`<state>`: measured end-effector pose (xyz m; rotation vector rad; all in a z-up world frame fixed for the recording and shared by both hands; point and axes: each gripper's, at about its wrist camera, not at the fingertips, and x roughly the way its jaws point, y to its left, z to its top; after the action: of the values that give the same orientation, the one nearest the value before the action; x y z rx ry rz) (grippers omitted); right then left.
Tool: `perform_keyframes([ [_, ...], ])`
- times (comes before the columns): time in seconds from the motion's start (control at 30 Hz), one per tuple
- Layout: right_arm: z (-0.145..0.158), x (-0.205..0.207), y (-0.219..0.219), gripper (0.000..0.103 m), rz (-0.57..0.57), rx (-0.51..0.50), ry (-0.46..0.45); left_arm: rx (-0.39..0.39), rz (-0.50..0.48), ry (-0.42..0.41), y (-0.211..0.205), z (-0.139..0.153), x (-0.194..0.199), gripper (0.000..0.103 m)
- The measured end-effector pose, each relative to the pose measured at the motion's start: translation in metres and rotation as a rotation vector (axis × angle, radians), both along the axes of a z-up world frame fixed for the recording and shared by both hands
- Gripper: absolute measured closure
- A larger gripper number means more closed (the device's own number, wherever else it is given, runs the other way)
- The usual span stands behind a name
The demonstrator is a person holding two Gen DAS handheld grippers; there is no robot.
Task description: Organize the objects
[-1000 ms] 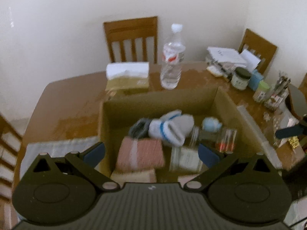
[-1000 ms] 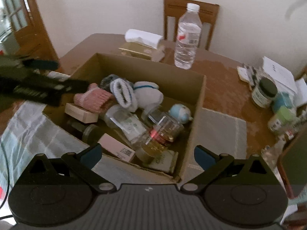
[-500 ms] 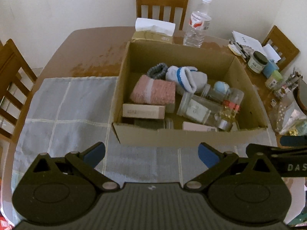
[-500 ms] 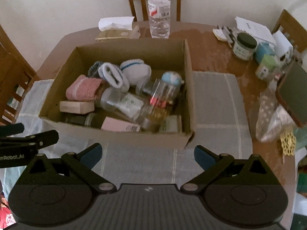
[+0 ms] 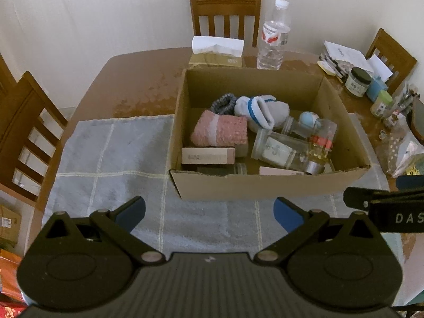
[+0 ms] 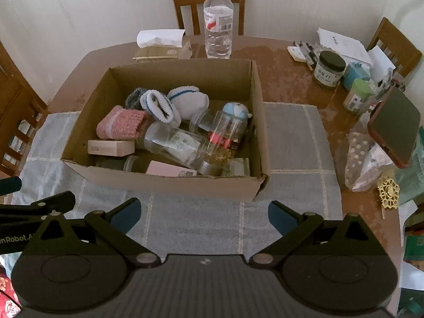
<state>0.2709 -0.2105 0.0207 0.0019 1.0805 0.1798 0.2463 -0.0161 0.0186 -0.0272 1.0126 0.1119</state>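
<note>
Left wrist view, room: a cream wall behind a brown wooden table (image 5: 137,84), with a slatted wooden chair (image 5: 225,16) at the far side, another chair at the left edge and a third at the far right corner.
Left wrist view, surface: a grey checked cloth (image 5: 111,153) covers the near part of the table; the far part is bare, blotchy wood.
Left wrist view, task objects: an open cardboard box (image 5: 265,185) sits on the cloth, holding a pink knitted item (image 5: 220,131), rolled socks (image 5: 261,108), clear jars and small cartons.
Left wrist view, behind the box: a tissue box (image 5: 216,59) and an upright water bottle (image 5: 273,34).
Left wrist view, left gripper (image 5: 209,212): fingers spread wide, holding nothing, above the cloth near the box's front wall.

Right wrist view, surface: the same box (image 6: 164,182) rests on the cloth, near the table's middle.
Right wrist view, right clutter: a dark-lidded jar (image 6: 330,69), a green-lidded container (image 6: 357,94), papers, and a phone (image 6: 393,127) in a red case propped over plastic bags.
Right wrist view, right gripper (image 6: 204,216): fingers spread wide, holding nothing, just short of the box.
Right wrist view, left edge: part of the other gripper shows beside it.
</note>
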Motion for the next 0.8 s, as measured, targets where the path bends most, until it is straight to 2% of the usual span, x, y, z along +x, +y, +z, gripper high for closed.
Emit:
perform_keyframes([
  [0.23,0.0005,-0.0016,0.0006,0.000,-0.004,-0.007,-0.004,0.027,0.003,-0.008,-0.0030,0.0039,-0.0002,0.001],
  [0.8,0.0005,-0.0020,0.0028,0.000,0.010,-0.021,-0.004,0.033,0.009,0.004,-0.0035,0.0025,0.0010,0.001],
])
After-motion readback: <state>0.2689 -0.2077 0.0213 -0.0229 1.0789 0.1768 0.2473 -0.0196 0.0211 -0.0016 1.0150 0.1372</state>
